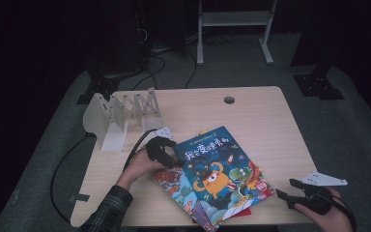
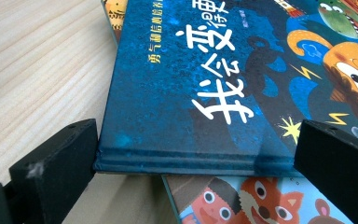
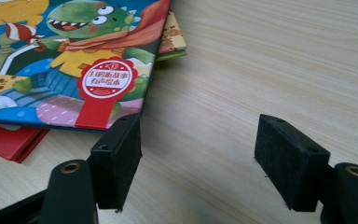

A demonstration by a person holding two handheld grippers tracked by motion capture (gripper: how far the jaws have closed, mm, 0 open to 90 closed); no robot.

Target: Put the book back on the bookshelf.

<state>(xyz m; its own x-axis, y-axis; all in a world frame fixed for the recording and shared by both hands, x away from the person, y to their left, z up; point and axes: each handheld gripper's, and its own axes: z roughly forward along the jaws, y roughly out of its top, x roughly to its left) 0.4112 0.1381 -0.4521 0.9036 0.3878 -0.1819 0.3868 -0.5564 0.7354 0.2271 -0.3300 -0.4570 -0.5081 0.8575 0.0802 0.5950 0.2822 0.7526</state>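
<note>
Dark floor and cable ran behind the pale wooden table [image 1: 270, 121], where a white folding rack [image 1: 121, 116] stood beyond my left gripper [image 1: 166, 157]. Its jaws stood spread around the spine of the blue picture book [image 2: 191, 93], which topped a fanned pile of books [image 1: 188, 193] just ahead. I judged I should seat both pads squarely before lifting. My right gripper [image 3: 198, 158] sat spread and empty beside the book's corner. That view showed a red sticker [image 3: 103, 84], illegible from above.
</note>
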